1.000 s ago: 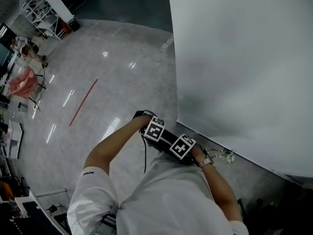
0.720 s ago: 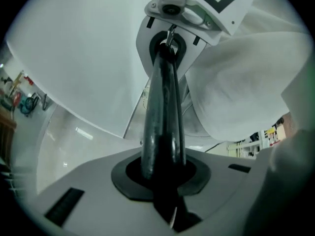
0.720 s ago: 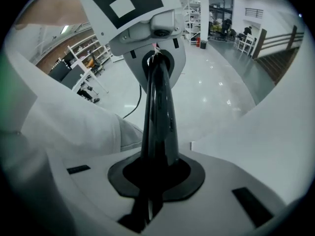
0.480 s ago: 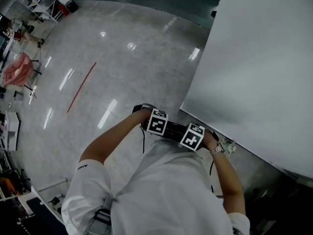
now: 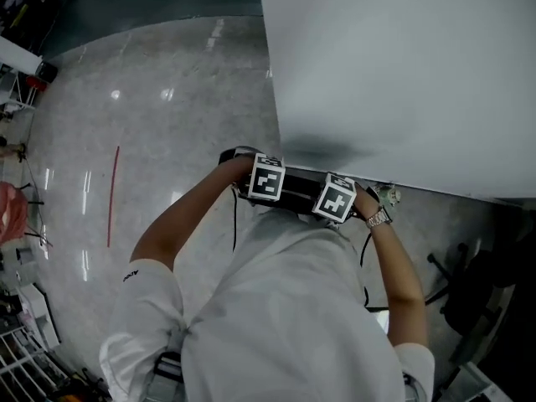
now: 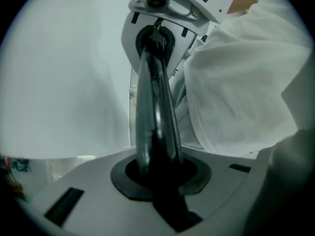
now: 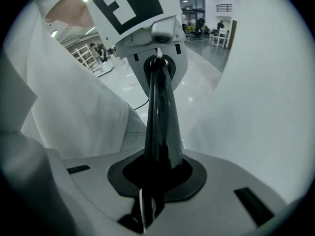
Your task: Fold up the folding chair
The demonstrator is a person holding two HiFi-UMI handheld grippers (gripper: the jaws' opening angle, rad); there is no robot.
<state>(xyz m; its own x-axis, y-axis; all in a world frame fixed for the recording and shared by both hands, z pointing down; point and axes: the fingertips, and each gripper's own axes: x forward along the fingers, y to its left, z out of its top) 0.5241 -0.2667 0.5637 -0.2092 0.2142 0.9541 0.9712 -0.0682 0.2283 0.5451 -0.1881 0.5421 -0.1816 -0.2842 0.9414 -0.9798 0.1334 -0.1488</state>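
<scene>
Here, the left tool (image 6: 155, 45) and right tool (image 7: 158, 68) are held tip to tip at the person's chest. Each tool's view shows the other's white housing at 12 o'clock, but whether the tips touch cannot be told. The left tool's jaws are opening, only a sliver apart, with nothing between them; the right tool's jaws lie together, empty. Which thing is the chair is hard to say. A pink shape (image 5: 7, 212) on thin legs is cut off at the 9 o'clock edge of the head view, and a dark frame (image 5: 469, 296) sits in shadow at 4 o'clock, both well apart from the tools. A white panel (image 5: 402, 74) fills 1 to 3 o'clock, and the shirt (image 5: 285, 325) hides the floor (image 5: 167, 99) below the tools.
</scene>
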